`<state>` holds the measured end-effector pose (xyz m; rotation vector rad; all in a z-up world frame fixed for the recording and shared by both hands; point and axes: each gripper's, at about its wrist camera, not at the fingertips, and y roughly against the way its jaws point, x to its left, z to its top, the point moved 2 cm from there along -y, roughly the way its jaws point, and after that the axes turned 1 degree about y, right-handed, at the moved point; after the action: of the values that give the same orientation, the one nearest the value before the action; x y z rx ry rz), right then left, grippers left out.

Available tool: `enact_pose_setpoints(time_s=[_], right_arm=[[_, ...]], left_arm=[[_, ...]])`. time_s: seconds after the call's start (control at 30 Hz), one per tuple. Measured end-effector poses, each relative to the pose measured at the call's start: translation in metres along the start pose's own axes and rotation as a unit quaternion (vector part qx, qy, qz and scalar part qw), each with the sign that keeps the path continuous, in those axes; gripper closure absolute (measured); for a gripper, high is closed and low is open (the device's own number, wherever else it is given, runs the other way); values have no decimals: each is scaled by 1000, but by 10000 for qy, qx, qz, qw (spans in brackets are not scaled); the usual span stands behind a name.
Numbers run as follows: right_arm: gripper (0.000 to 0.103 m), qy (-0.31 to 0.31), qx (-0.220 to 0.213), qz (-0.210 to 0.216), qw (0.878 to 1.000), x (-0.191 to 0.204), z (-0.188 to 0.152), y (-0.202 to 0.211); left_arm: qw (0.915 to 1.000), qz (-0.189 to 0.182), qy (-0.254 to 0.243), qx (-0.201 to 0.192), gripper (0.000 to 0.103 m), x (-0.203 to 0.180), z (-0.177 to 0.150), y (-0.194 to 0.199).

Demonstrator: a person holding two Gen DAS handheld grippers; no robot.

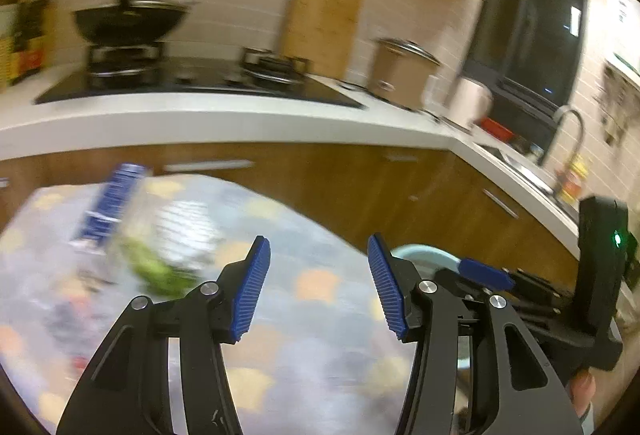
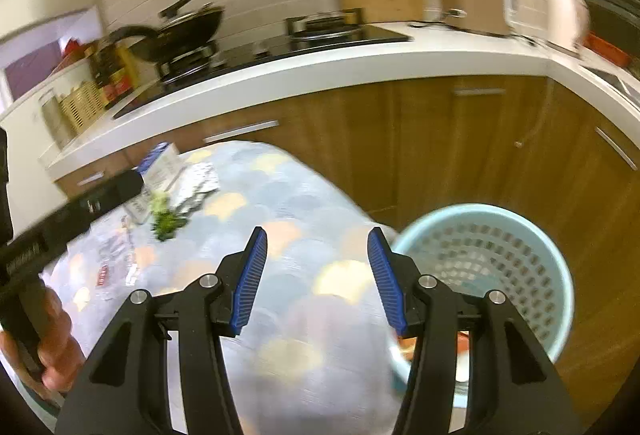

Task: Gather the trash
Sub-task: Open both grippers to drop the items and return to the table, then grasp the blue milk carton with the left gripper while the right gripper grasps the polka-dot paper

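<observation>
Trash (image 2: 168, 191) sits at table's (image 2: 304, 375) far-left edge — my R cam alone shows full basket (image 2: 556, 275); L gripper (image 1: 318, 285) & R gripper (image 2: 318, 281) both spread, empty.

Table (image 2: 304, 315): before the counter (image 2: 320, 63)
Trash (image 2: 172, 191): on the table, at ten o'clock
Basket (image 2: 560, 275): beside the table, at three o'clock
Wok (image 2: 188, 31): on the stove

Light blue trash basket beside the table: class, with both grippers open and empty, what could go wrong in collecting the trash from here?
The trash basket sits below the table edge, so dropped pieces may miss it. The green scraps look loose and may scatter when pinched. The blue-and-white carton overlaps the crinkled wrapper; grabbing one may drag the other.
</observation>
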<state>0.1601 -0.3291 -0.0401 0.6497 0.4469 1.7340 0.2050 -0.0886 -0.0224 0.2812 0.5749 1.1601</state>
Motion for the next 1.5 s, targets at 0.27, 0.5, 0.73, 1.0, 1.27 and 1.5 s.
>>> enact_pose_setpoints(time_s=[0.27, 0.5, 0.73, 1.0, 1.27, 1.5], right_arm=[[55, 480, 128, 253, 9984, 69, 11, -47], [55, 940, 179, 225, 9952, 109, 32, -82], [55, 1139, 254, 215, 9929, 132, 43, -120], [55, 1231, 347, 178, 9916, 143, 43, -150], [54, 1222, 528, 126, 9910, 147, 42, -182], [45, 1061, 1035, 227, 9887, 146, 39, -214]], left_arm=[[9929, 1155, 275, 15, 46, 100, 23, 9], [9885, 1388, 179, 570, 39, 140, 24, -24], [9832, 1593, 222, 858, 47, 156, 16, -64], [9839, 1609, 286, 719, 66, 165, 11, -67], [9889, 1335, 551, 355, 67, 171, 16, -53], [9910, 1136, 692, 168, 67, 171, 20, -45]])
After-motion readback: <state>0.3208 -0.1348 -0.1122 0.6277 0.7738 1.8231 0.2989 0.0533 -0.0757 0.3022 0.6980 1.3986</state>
